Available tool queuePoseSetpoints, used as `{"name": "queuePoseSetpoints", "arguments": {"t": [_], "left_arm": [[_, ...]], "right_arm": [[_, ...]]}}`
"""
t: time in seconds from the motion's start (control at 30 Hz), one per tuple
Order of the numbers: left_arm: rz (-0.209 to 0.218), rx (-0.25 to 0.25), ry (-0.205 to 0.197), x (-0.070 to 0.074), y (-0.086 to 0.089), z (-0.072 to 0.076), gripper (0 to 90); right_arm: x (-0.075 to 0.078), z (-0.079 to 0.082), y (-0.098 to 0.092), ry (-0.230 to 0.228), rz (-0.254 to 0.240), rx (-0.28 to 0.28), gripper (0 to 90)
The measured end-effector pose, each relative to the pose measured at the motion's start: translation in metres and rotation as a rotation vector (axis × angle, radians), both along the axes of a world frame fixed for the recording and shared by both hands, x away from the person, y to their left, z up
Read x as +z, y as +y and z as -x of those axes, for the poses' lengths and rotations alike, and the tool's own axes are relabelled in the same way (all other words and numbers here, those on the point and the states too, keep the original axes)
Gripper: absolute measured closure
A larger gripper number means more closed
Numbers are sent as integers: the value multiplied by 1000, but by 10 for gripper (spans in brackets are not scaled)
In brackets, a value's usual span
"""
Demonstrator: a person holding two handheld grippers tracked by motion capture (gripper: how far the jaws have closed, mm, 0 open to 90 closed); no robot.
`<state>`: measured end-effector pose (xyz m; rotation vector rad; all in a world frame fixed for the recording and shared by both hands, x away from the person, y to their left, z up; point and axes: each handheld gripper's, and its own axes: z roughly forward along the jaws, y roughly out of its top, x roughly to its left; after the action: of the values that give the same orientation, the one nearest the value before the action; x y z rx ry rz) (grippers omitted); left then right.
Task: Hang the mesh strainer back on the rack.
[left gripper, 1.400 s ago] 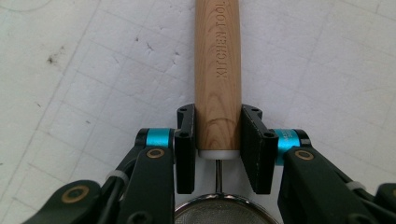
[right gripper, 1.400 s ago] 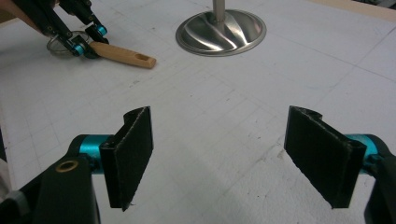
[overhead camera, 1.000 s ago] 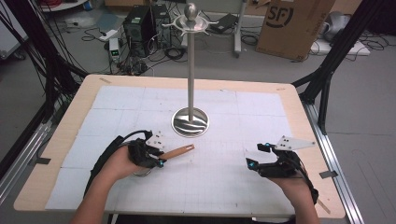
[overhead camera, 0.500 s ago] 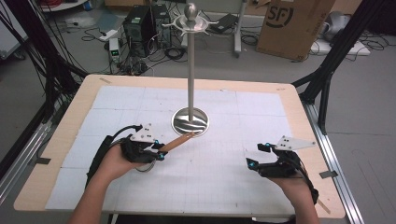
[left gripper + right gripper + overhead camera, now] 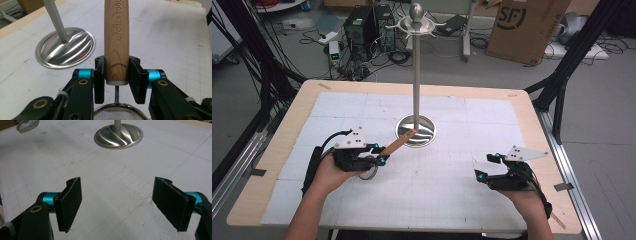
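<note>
one strainer (image 5: 371, 170) on the scene, its single wooden handle (image 5: 116, 37) clamped between both pads of the left gripper (image 5: 116, 75), handle end pointing toward the stand and stamped "kitchen tool"; a thin wire neck and the rim of one round mesh bowl (image 5: 117, 112) just below the jaws. in the high view, held at the left gripper (image 5: 379, 154) over the near-left part of the white mat (image 5: 452, 190), handle tip (image 5: 408, 135) reaching to the edge of the round metal base (image 5: 424, 131). one tall metal stand (image 5: 416, 75) rising upright from that base, a ring of hooks and one ball knob on top. right gripper (image 5: 487, 166) near the near-right of the mat, well apart from the strainer, jaws spread wide with nothing between the two pads (image 5: 72, 202). two hands, two grippers, one table (image 5: 532, 107), one cardboard box (image 5: 527, 27) on the floor beyond.
</note>
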<state>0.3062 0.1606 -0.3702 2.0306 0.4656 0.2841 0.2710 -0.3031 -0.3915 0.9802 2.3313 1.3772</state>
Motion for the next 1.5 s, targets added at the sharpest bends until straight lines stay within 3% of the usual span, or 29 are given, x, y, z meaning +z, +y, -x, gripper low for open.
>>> {"name": "queuePoseSetpoints", "arguments": {"t": [0.1,0.27,0.43,0.57,0.83,1.3,1.5], "left_arm": [[28,4,-14,3,2,1,689],[115,14,-38,10,8,2,689],[124,37,-75,16,9,0,689],[162,39,-98,23,10,-2,690],[169,39,-139,38,6,-8,689],[190,22,-162,75,9,-18,689],[181,34,-184,92,13,-22,689]], "right_arm": [[0,0,0,-1,0,2,230],[0,0,0,-2,2,3,230],[0,0,0,-2,1,4,230],[0,0,0,0,0,2,230],[1,0,-1,-2,1,3,230],[1,0,-3,-2,-5,1,230],[1,0,-3,0,-8,-3,230]]}}
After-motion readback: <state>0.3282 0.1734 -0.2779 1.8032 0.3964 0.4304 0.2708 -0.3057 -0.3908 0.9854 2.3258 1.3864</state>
